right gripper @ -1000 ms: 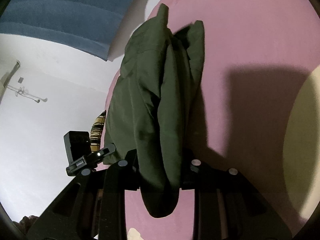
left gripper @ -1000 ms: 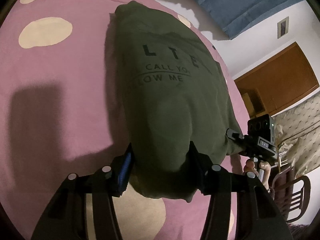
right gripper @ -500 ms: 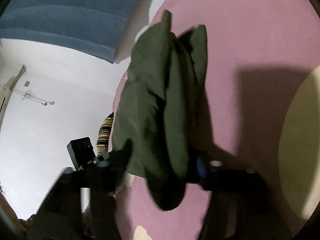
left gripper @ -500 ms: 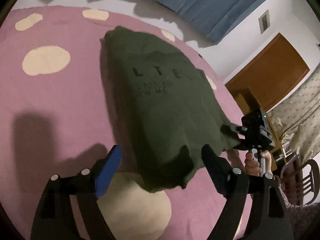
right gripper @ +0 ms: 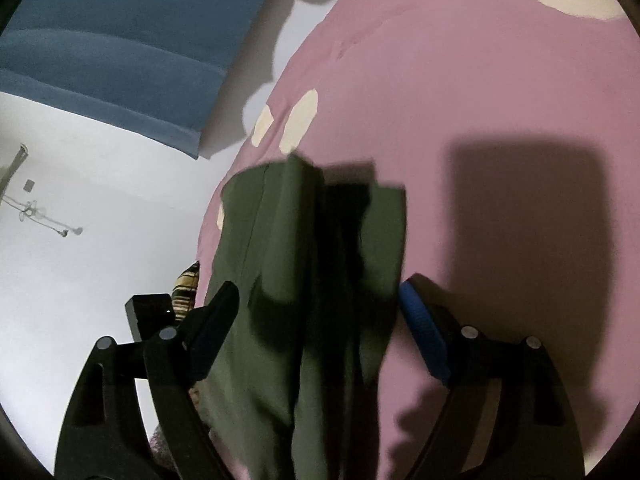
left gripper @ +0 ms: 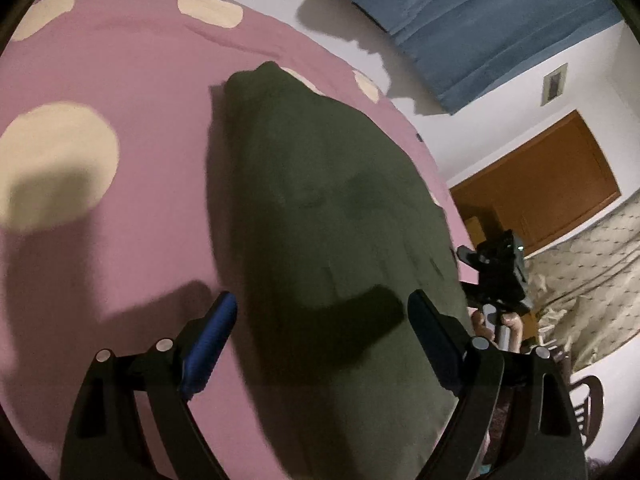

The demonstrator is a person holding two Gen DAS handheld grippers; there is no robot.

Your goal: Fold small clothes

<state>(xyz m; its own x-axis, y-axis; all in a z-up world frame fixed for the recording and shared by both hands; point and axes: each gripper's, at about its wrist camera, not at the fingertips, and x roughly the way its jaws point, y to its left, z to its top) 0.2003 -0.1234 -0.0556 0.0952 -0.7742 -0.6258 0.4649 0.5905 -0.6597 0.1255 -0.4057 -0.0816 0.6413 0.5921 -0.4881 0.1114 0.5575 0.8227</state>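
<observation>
My left fingers (left gripper: 224, 320) stand spread wide, holding nothing; my right fingers (right gripper: 224, 304) are just as wide and empty; the green shirt (left gripper: 340, 220) lies folded on the pink bed (left gripper: 120, 100), long axis running straight away between both pairs; each hand sits at its near end, neither clearly nearer.

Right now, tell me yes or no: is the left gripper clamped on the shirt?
No. The left gripper is open, its fingers apart on either side of the green shirt.
</observation>
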